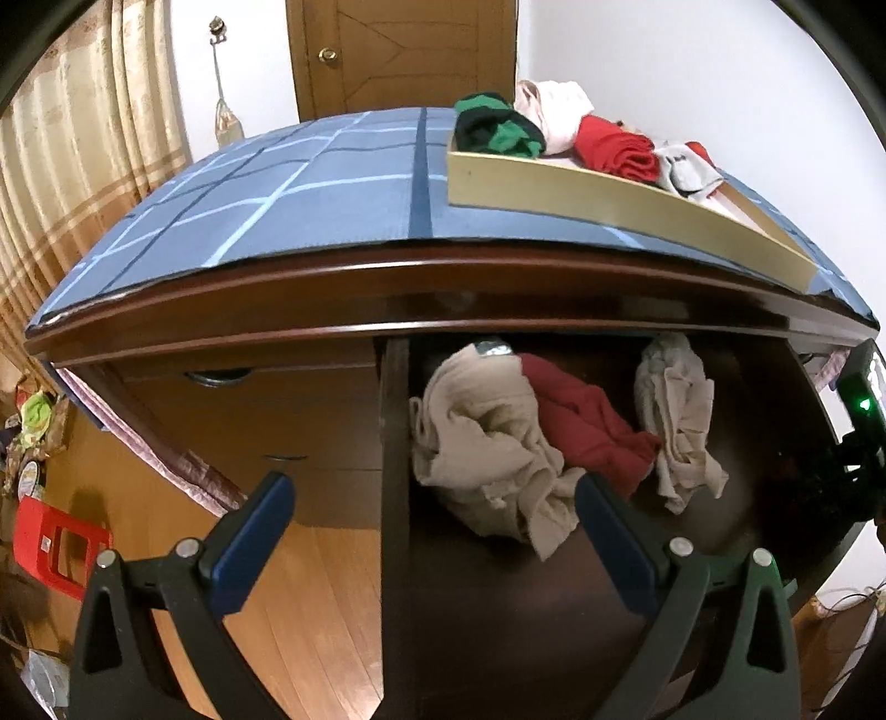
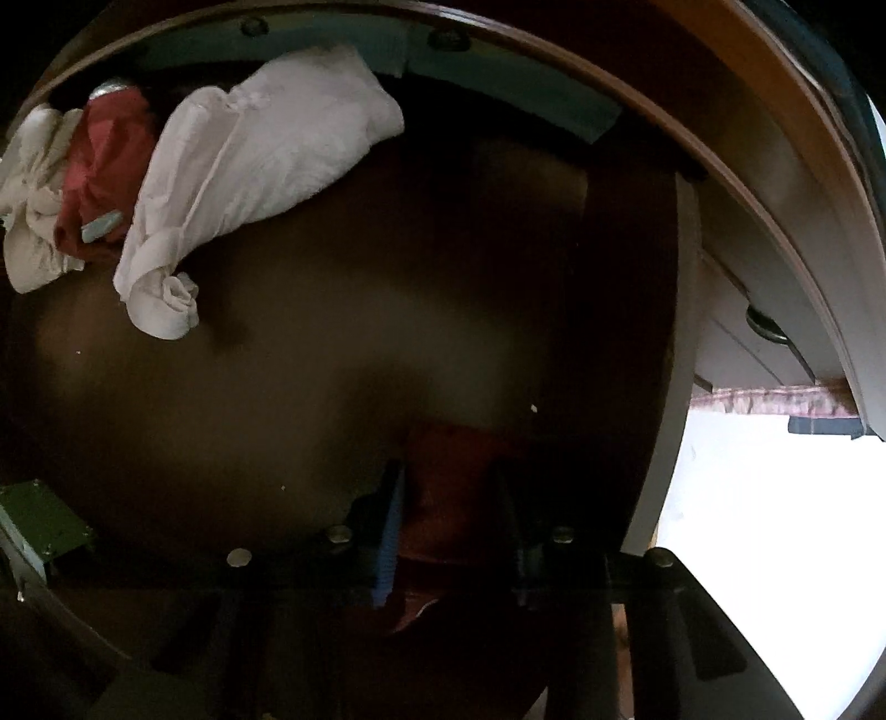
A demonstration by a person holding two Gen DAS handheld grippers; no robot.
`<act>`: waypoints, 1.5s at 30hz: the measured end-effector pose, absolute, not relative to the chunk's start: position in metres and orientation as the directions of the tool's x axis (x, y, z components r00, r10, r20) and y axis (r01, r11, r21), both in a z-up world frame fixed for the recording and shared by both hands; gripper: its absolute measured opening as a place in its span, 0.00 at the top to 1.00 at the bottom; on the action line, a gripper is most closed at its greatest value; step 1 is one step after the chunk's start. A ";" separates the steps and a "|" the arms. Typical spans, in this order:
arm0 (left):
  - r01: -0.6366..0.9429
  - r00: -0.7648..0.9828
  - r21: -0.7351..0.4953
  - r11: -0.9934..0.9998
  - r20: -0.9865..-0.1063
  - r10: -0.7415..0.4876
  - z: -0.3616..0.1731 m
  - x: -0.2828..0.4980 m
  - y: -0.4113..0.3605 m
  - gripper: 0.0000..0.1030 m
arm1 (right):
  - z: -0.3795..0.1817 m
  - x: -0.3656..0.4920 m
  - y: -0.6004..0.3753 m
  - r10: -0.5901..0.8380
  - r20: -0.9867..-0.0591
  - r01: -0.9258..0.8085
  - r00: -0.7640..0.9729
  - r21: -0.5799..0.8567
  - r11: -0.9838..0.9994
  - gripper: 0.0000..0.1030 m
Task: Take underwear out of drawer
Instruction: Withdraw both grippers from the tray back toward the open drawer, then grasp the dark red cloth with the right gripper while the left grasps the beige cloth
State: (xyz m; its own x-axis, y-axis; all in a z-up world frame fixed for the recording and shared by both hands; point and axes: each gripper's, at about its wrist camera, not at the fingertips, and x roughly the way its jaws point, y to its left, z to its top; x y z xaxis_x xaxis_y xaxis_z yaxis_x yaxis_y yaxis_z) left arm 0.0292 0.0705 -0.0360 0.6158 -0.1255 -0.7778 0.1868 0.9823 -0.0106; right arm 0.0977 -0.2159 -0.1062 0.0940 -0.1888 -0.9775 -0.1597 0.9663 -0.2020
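A dark wooden dresser fills both views, its top covered by a blue checked cloth [image 1: 288,188], with a wooden door [image 1: 404,50] and striped curtain [image 1: 72,166] behind.

The open drawer [image 1: 396,443] holds crumpled underwear. In the left wrist view a beige piece [image 1: 487,448] lies just ahead of the left tongs [image 1: 432,512], its lower edge between the two blue-padded fingers, which stand wide apart and hold nothing. A red piece [image 1: 587,426] touches it on the right, and a second beige piece [image 1: 678,421] lies further right, near the drawer's back.

In the right wrist view the right tongs [image 2: 451,498] are down inside the drawer, their fingers drawn close on a dark red garment [image 2: 448,493]; the scene there is dim, but the fabric sits between the pads. Ahead and to their left lie a white piece [image 2: 260,160], a red one [image 2: 105,166] and another white one [image 2: 33,199].

On the dresser top, far ahead of the left tongs and to the right, a pale tray [image 1: 609,205] carries green [image 1: 498,130], white [image 1: 554,108] and red [image 1: 614,147] clothes. A red stool [image 1: 52,545] stands on the wooden floor to the left.
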 end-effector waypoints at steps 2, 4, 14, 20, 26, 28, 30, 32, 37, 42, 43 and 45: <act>0.199 0.613 -0.010 0.980 -0.779 -0.133 -0.036 0.030 0.067 0.00 | -0.100 0.095 -0.223 -0.139 -0.982 -0.124 0.125 -0.155 0.980 0.73; 0.205 0.612 -0.005 0.979 -0.780 -0.132 -0.037 0.031 0.063 0.00 | -0.090 0.088 -0.235 -0.039 -0.985 -0.063 0.167 -0.051 0.997 0.74; 0.214 0.558 -0.045 0.976 -0.814 -0.160 -0.044 0.038 0.050 0.01 | -0.054 0.068 -0.256 0.278 -0.863 0.058 0.421 0.331 0.942 0.75; 0.214 0.530 -0.080 0.974 -0.828 -0.184 -0.048 0.045 0.038 0.08 | -0.032 0.063 -0.233 0.236 -0.788 0.013 0.568 0.295 0.956 0.75; 0.126 0.481 -0.118 0.985 -0.861 -0.165 -0.061 0.056 0.032 0.18 | -0.036 0.062 -0.221 0.292 -0.750 -0.034 0.593 0.339 0.940 0.75; 0.087 0.465 -0.102 0.991 -0.876 -0.131 -0.065 0.059 0.028 0.18 | -0.035 0.061 -0.221 0.304 -0.743 -0.038 0.597 0.353 0.935 0.75; 0.079 0.449 -0.079 0.994 -0.887 -0.106 -0.070 0.063 0.021 0.18 | -0.033 0.059 -0.222 0.315 -0.732 -0.045 0.603 0.364 0.930 0.75; 0.051 0.425 -0.054 0.997 -0.903 -0.070 -0.075 0.065 0.017 0.20 | -0.033 0.059 -0.222 0.325 -0.725 -0.053 0.608 0.371 0.927 0.75; -0.051 0.366 -0.045 0.998 -0.930 -0.023 -0.089 0.074 0.024 0.22 | -0.033 0.056 -0.230 0.351 -0.706 -0.057 0.616 0.404 0.913 0.75; -0.071 0.343 -0.037 0.997 -0.939 -0.010 -0.092 0.082 0.018 0.22 | -0.037 0.058 -0.237 0.376 -0.694 -0.056 0.614 0.437 0.898 0.75; -0.071 0.342 -0.033 0.997 -0.940 -0.006 -0.092 0.083 0.016 0.22 | -0.037 0.058 -0.239 0.380 -0.691 -0.057 0.615 0.442 0.895 0.75; -0.065 0.339 -0.029 0.997 -0.941 -0.005 -0.092 0.085 0.013 0.28 | -0.036 0.058 -0.241 0.389 -0.682 -0.062 0.619 0.452 0.890 0.75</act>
State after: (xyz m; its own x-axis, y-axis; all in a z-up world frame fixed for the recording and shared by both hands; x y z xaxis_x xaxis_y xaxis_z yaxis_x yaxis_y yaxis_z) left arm 0.0847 0.0127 -0.0921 0.3387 -0.0051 -0.9409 -0.0647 0.9975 -0.0287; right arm 0.0576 -0.2410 -0.0355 0.6194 0.3892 -0.6819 -0.0622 0.8901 0.4515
